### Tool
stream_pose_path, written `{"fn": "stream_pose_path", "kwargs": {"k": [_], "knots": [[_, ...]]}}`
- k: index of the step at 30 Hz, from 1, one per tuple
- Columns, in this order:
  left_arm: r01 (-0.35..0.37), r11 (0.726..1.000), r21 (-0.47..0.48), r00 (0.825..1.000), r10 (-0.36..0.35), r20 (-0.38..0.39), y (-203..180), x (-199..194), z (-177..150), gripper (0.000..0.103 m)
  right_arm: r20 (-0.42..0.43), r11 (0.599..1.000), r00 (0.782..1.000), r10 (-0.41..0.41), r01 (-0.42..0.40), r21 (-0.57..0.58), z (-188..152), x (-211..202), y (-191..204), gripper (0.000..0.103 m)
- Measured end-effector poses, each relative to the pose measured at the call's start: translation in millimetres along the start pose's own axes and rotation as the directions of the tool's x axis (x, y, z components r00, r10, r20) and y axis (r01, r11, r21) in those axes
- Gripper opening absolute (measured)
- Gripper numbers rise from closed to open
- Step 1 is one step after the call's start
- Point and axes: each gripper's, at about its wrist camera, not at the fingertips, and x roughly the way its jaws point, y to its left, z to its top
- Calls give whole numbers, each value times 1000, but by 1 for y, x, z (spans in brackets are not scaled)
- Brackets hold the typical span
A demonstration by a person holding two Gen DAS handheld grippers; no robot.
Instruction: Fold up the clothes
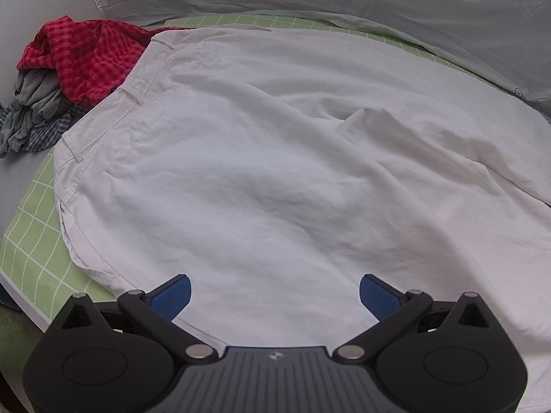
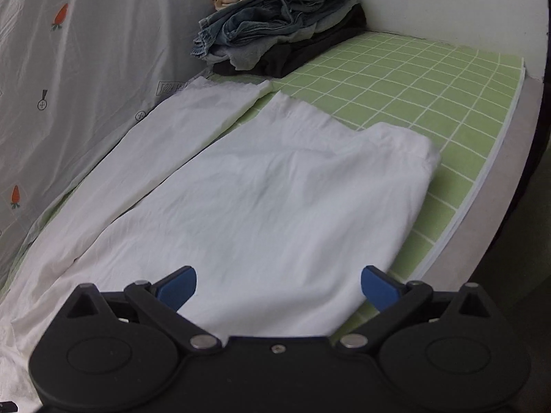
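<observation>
The left tongs (image 1: pixel 274 295) stand wide open, blue pads (image 1: pixel 172 296) far apart, holding nothing; they hover just above the near side of a pair of white cotton trousers (image 1: pixel 261 158). The right tongs (image 2: pixel 278 289) are equally wide open and empty, poised over the nearer trouser leg (image 2: pixel 261 199).

Ahead of the left tongs the cloth spreads almost across the whole view, waistband with belt loops (image 1: pixel 113 110) to the front-left. A strip of light green mat with a white grid (image 1: pixel 31 241) shows free to the left of the tongs, its edge close by. To the right of the right tongs the same green mat (image 2: pixel 430 110) lies bare up to its layered white edge, and beyond the leg ends it is open too.

The trousers lie flat and lightly creased, two legs parted in a narrow V; the nearer leg's hem (image 2: pixel 406 144) is turned back on itself.

One pair of trousers, two tongs. Far front-left of the left tongs sits one heap of crumpled clothes, red checked on top (image 1: pixel 82 58). Far ahead of the right tongs, one stack of folded garments, denim and dark (image 2: pixel 282 31). A pale sheet printed with carrots (image 1: pixel 413 3) borders the far side.
</observation>
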Motion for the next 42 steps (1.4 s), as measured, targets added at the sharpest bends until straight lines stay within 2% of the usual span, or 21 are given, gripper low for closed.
{"fn": "stream_pose_path", "kwargs": {"k": [5,12,15,20,24,28,34,42], "knots": [[-3,1000,15,1000,3,-13,-10,-1,-9,103,-23,998,1000,-8,9,56,3,11,-23,103],[-21,1000,3,1000,21,8,-6,-10,-13,103,-43,1000,999,27,-28,-12,2,20,-10,103],[-38,999,-22,999,39,17,5,-13,-13,103,-65,998,998,1,-5,-59,2,23,5,103],[-67,990,-122,998,67,2,39,-10,-12,103,-76,979,992,-103,88,-183,-4,29,30,103],[-85,971,-221,996,86,-7,76,-10,-10,103,-71,970,988,-138,120,-211,-8,31,39,103],[-120,953,-277,993,120,-18,108,-3,-7,103,-75,965,982,-172,153,-212,-10,32,49,103],[-140,924,-357,990,132,-47,151,17,5,103,-77,958,970,-230,212,-196,-18,34,65,103],[-149,916,-373,989,135,-64,189,48,36,103,-66,952,956,-286,275,-134,-19,33,80,103]]}}
